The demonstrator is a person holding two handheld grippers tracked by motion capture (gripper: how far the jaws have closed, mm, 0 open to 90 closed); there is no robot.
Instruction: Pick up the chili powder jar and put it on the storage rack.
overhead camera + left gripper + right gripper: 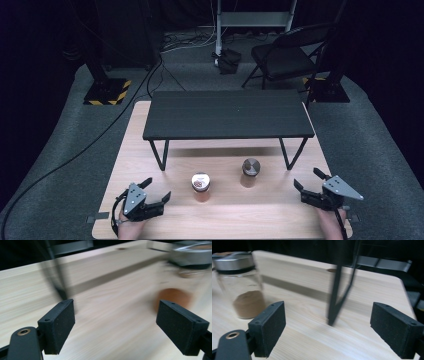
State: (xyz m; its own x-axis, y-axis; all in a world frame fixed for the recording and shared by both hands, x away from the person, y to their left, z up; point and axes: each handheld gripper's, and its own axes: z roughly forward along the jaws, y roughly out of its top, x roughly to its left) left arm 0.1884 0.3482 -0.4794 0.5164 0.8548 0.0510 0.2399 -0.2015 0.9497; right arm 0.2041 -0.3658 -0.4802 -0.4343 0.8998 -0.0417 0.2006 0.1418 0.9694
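Two spice jars stand in the lower middle of the high view: one with a patterned lid (200, 186), one with a plain steel lid (250, 172). They are apart, probably so each gripper gets one. The left gripper (156, 191) and right gripper (306, 182) wait wide and empty beside them, below the black rack (227, 115).

One camera sits high above the near side and looks forward and down at the whole wooden table (150, 150). Two more cameras ride low, very close to the tabletop. The left one faces the spice jar (175, 296) with the white lid, all blurry. The right one faces the silver-lidded jar (242, 290) and a leg of the black shelf (335, 290). The high view shows both jars too.
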